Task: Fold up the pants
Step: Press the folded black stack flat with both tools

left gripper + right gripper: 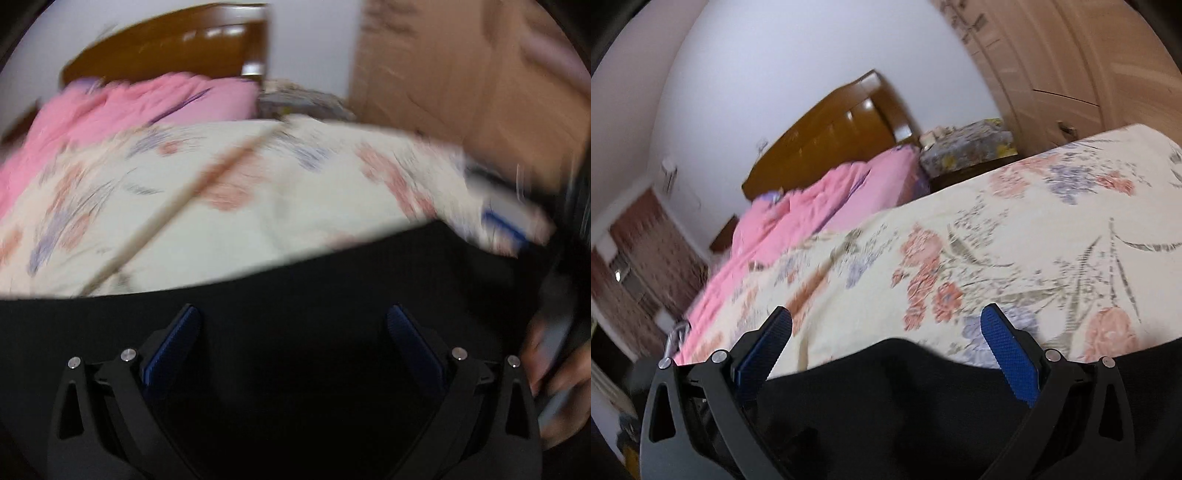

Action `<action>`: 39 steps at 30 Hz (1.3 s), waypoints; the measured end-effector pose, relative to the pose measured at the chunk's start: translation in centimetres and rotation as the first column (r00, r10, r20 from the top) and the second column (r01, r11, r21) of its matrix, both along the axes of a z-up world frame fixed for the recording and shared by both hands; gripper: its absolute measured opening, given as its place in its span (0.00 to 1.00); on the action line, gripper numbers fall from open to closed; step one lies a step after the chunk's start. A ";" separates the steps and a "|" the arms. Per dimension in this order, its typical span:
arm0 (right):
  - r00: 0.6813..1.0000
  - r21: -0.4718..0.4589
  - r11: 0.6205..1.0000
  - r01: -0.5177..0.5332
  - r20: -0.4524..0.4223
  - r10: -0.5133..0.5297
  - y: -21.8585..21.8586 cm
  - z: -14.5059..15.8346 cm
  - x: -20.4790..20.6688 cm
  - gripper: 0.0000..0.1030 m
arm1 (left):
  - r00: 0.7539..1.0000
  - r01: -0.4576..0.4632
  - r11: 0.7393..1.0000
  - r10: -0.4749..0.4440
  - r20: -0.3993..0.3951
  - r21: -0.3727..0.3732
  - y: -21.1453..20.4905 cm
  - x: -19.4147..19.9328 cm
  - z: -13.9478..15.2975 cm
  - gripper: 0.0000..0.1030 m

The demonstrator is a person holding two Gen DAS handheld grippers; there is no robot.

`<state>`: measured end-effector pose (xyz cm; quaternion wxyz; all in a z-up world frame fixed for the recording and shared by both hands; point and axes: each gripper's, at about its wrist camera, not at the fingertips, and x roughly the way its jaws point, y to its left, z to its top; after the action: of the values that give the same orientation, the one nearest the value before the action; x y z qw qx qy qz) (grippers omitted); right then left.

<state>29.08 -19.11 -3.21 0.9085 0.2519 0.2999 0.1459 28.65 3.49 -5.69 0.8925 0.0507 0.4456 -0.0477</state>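
The black pants (295, 273) lie on a floral bedsheet (229, 199) and fill the lower part of the left wrist view. My left gripper (293, 314) is open, its blue-padded fingers (173, 347) spread wide over the black cloth. In the right wrist view the pants (894, 391) lie low between the jaws with their edge near the fingertips. My right gripper (886, 314) is open and holds nothing; its blue pads (1008, 354) stand apart over the cloth and the sheet (1015, 236). Both views are motion-blurred.
A pink quilt (122, 107) (798, 221) lies toward the brown wooden headboard (177, 44) (834, 125). A wooden wardrobe (469, 81) (1082, 62) stands at right. A cluttered nightstand (967, 144) sits by the bed. A hand on a gripper (554, 373) shows at right.
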 end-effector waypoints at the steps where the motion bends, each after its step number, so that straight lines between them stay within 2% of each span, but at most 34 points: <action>1: 1.000 0.001 1.000 -0.002 0.005 0.002 0.0 0.1 0.0 0.96 | 1.000 0.003 0.999 -0.003 0.002 0.050 -0.6 0.1 -0.1 0.99; 2: 1.000 -0.004 1.000 -0.002 0.010 0.002 0.1 0.2 0.0 0.96 | 1.000 0.003 0.999 -0.004 0.015 0.052 -0.7 0.0 0.0 0.99; 4: 1.000 -0.021 1.000 -0.014 0.022 0.014 0.6 0.7 -0.2 0.96 | 1.000 -0.011 1.000 0.011 -0.001 -0.014 0.2 0.5 -0.2 0.99; 6: 0.995 -0.036 0.994 -0.101 -0.029 0.100 1.3 1.2 -0.3 0.96 | 1.000 -0.019 1.000 0.019 -0.001 -0.007 0.0 0.6 -0.3 0.99; 8: 0.985 -0.128 0.979 -0.157 -0.088 0.147 2.1 1.8 -0.9 0.96 | 1.000 -0.021 1.000 0.021 0.002 0.015 -0.5 0.2 -0.4 0.99; 10: 0.982 -0.263 0.950 -0.170 -0.126 0.141 2.1 1.7 -1.9 0.96 | 1.000 -0.021 1.000 0.021 -0.003 -0.002 0.2 0.3 -0.6 0.99; 11: 0.978 -0.300 0.936 -0.182 -0.150 0.142 1.7 1.1 -2.1 0.96 | 1.000 -0.021 1.000 0.021 -0.002 -0.004 0.2 0.3 -0.6 0.99; 13: 0.963 -0.376 0.908 -0.186 -0.253 0.093 -0.1 -1.4 -1.9 0.96 | 1.000 -0.021 1.000 0.021 -0.002 -0.004 0.1 0.4 -0.3 0.99; 14: 0.955 -0.358 0.915 -0.187 -0.285 0.084 -1.3 -2.2 -1.8 0.95 | 1.000 -0.022 1.000 0.022 -0.002 -0.006 0.1 0.6 -0.5 0.99; 15: 0.964 -0.269 0.947 -0.176 -0.243 0.110 -3.3 -1.5 -2.4 0.95 | 1.000 -0.022 1.000 0.022 -0.002 -0.009 0.0 0.6 -0.5 0.99; 16: 0.972 -0.292 0.950 -0.108 -0.233 0.039 -4.7 -0.9 -3.0 0.95 | 1.000 -0.022 1.000 0.022 -0.002 -0.010 0.0 0.6 -0.4 0.99; 17: 0.971 -0.394 0.919 -0.007 -0.222 -0.088 -6.5 -0.3 -3.5 0.95 | 1.000 -0.022 1.000 0.022 -0.003 -0.008 0.1 0.6 -0.4 0.99; 18: 0.966 -0.431 0.902 0.029 -0.218 -0.136 -7.7 -0.2 -3.9 0.95 | 1.000 -0.022 1.000 0.022 -0.003 -0.005 0.0 0.6 -0.4 0.99; 19: 0.962 -0.417 0.907 0.050 -0.223 -0.155 -9.3 -0.1 -4.5 0.95 | 1.000 -0.023 1.000 0.023 -0.004 -0.013 0.2 0.7 -0.4 0.99; 20: 0.960 -0.346 0.936 0.062 -0.234 -0.150 -11.3 -0.2 -5.3 0.95 | 1.000 -0.023 1.000 0.023 -0.004 -0.016 0.3 0.7 -0.4 0.99; 22: 0.965 -0.241 0.969 0.058 -0.234 -0.116 -13.6 -0.8 -6.8 0.95 | 1.000 -0.023 1.000 0.023 -0.004 -0.012 0.2 0.7 -0.5 0.99; 25: 0.973 -0.302 0.953 -0.024 -0.227 -0.048 -13.6 -1.2 -6.7 0.95 | 1.000 -0.024 1.000 0.024 -0.002 -0.009 0.1 0.7 -0.5 0.99; 27: 0.965 -0.280 0.957 0.076 -0.220 -0.141 -15.5 -1.2 -6.4 0.95 | 1.000 -0.026 1.000 0.026 -0.002 -0.006 0.1 0.7 -0.5 0.99; 29: 0.962 -0.210 0.970 0.125 -0.212 -0.170 -17.0 -1.0 -6.2 0.94 | 1.000 -0.026 1.000 0.026 -0.003 -0.006 0.1 0.8 -0.4 0.99; 32: 0.945 -0.302 0.929 0.216 -0.173 -0.276 -15.9 0.3 -7.4 0.95 | 1.000 -0.025 1.000 0.025 -0.003 -0.006 0.1 0.8 -0.4 0.99; 33: 0.945 -0.322 0.921 0.220 -0.165 -0.283 -14.4 1.0 -8.3 0.95 | 1.000 -0.026 1.000 0.026 -0.003 -0.007 0.1 0.8 -0.4 0.99; 35: 0.982 -0.285 0.953 0.098 -0.129 -0.139 -11.2 2.2 -10.0 0.96 | 1.000 -0.026 1.000 0.026 -0.003 -0.010 0.1 0.8 -0.4 0.99; 36: 0.992 -0.328 0.945 -0.006 -0.123 -0.036 -8.2 2.6 -10.9 0.96 | 1.000 -0.026 1.000 0.026 -0.002 -0.012 0.1 0.8 -0.3 0.99; 37: 0.991 -0.384 0.921 -0.066 -0.131 0.017 -6.1 2.6 -11.6 0.96 | 1.000 -0.026 1.000 0.026 -0.003 -0.012 0.1 0.8 -0.3 0.99; 39: 0.982 -0.508 0.845 -0.170 -0.159 0.102 -2.1 1.5 -13.1 0.96 | 1.000 -0.026 1.000 0.026 -0.003 -0.012 0.1 0.8 -0.3 0.99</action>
<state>15.97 -21.22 -1.67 0.9093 -0.0156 0.4017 0.1074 29.43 3.62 -5.95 0.8928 0.0397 0.4471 -0.0389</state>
